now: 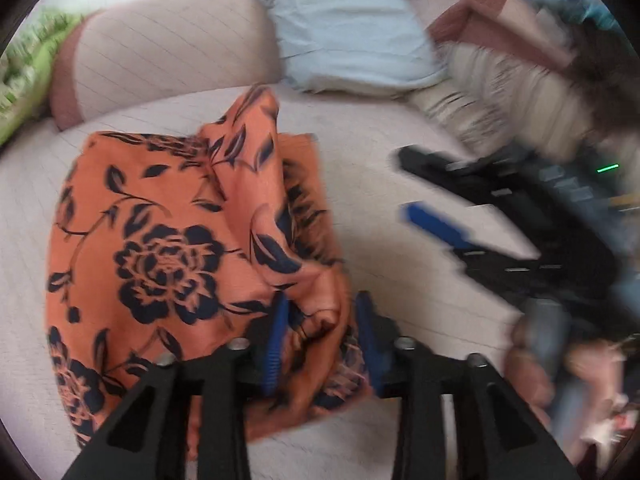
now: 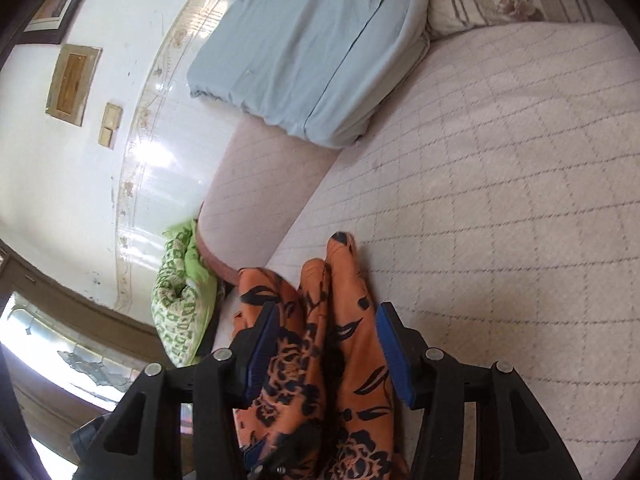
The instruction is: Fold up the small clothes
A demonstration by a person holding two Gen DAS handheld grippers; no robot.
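An orange garment with a dark floral print [image 1: 168, 248] lies bunched on the pale quilted sofa seat [image 1: 400, 280]. My left gripper [image 1: 324, 340] has its blue pads on either side of a fold of the garment near its right edge, jaws partly apart. My right gripper [image 1: 432, 208] shows blurred at the right of the left wrist view, over bare seat. In the right wrist view, the right gripper [image 2: 328, 352] has the orange cloth [image 2: 344, 320] bunched between its spread blue pads, over the quilted seat [image 2: 500, 200].
A light blue cushion [image 1: 344, 28] and a striped cushion [image 1: 500, 92] rest against the sofa back [image 1: 160, 52]. A green patterned cloth [image 2: 180, 300] sits at the sofa's end by the wall. The person's hand [image 1: 560, 360] shows at the right.
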